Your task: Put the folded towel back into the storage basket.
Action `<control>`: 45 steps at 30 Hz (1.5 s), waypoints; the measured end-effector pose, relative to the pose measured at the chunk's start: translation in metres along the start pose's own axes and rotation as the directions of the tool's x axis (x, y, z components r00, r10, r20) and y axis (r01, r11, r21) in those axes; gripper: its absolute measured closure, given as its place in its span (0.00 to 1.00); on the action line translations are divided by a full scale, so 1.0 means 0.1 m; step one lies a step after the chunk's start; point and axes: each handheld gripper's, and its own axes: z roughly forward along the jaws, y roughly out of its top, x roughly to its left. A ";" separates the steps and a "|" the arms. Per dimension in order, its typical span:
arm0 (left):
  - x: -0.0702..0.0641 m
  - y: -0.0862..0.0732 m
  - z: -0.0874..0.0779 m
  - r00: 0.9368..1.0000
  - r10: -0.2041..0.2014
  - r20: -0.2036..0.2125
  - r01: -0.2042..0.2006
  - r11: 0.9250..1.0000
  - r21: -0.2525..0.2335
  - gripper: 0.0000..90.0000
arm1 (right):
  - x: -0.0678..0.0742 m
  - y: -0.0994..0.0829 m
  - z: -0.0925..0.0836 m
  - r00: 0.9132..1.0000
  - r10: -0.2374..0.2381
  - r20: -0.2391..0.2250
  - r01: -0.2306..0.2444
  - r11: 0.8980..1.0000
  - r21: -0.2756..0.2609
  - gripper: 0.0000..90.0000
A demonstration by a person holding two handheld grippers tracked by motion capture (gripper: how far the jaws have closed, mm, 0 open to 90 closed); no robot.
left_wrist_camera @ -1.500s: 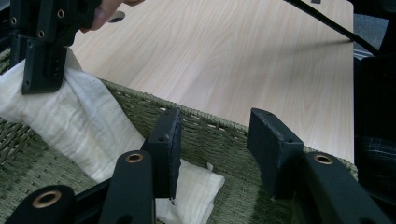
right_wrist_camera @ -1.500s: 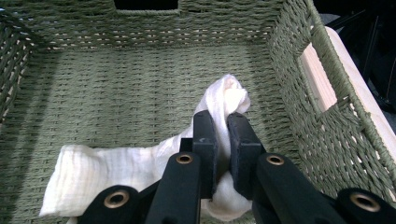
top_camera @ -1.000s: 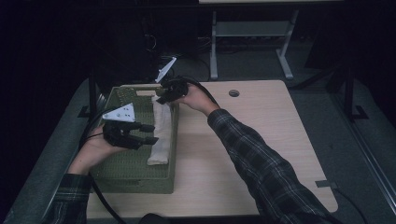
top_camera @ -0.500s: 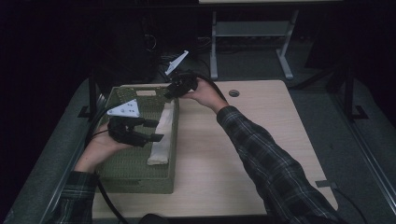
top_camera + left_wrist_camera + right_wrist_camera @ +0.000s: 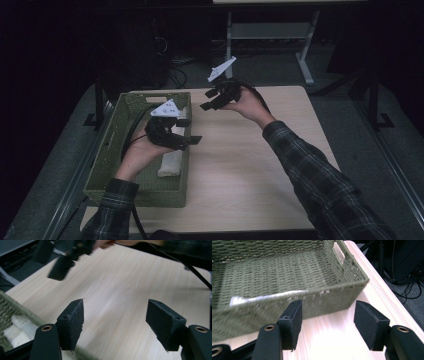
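The rolled white towel [image 5: 171, 161] lies inside the green woven basket [image 5: 116, 150], along its right-hand wall, and I read that as a finished placement rather than one in progress. My left gripper [image 5: 120, 325] has its jaws standing well apart with nothing between them but bare wood; they have just been opening, and in the left gripper view the towel [image 5: 15, 331] shows off to the lower left behind the basket rim [image 5: 22, 312], clear of the pads. In the high view that gripper [image 5: 186, 140] hangs over the basket's right edge. My right gripper [image 5: 327, 322] is likewise parted and empty, its jaws also just having been opening, and it looks across the desk [image 5: 332, 345] at the outer wall of the basket [image 5: 287, 302], through whose weave a white strip of the towel [image 5: 267, 297] shows. From above, the right gripper [image 5: 212, 100] sits over the far part of the desk [image 5: 260, 165], near the basket's far corner. I judge both hands are held off the basket so the towel stays undisturbed.
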 end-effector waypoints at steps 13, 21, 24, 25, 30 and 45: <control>-0.45 0.18 0.58 0.999 -0.010 -0.053 0.012 0.999 0.030 0.30 | 0.13 -0.59 -0.56 0.998 0.032 0.059 -0.030 0.999 -0.038 0.34; -0.74 0.08 0.96 0.999 0.008 -0.039 -0.006 0.999 0.045 0.29 | 0.21 -1.07 -0.69 0.994 0.069 0.082 -0.066 0.997 -0.032 0.31; -0.80 0.02 1.06 0.999 0.008 -0.035 -0.006 0.998 0.059 0.28 | 0.25 -1.25 -0.73 0.993 0.074 0.092 -0.072 0.997 -0.027 0.29; -0.82 -0.01 1.10 0.999 0.011 -0.037 -0.009 0.998 0.061 0.28 | 0.27 -1.34 -0.74 0.992 0.080 0.092 -0.078 0.997 -0.026 0.29; -0.91 -0.18 1.29 0.999 0.012 -0.046 -0.008 0.996 0.092 0.28 | 0.37 -1.71 -0.79 0.986 0.127 0.111 -0.125 0.992 -0.026 0.28; -0.96 -0.59 1.64 1.000 -0.010 -0.023 0.014 0.984 0.176 0.28 | 0.64 -2.59 -0.79 0.963 0.235 0.131 -0.235 0.972 -0.017 0.27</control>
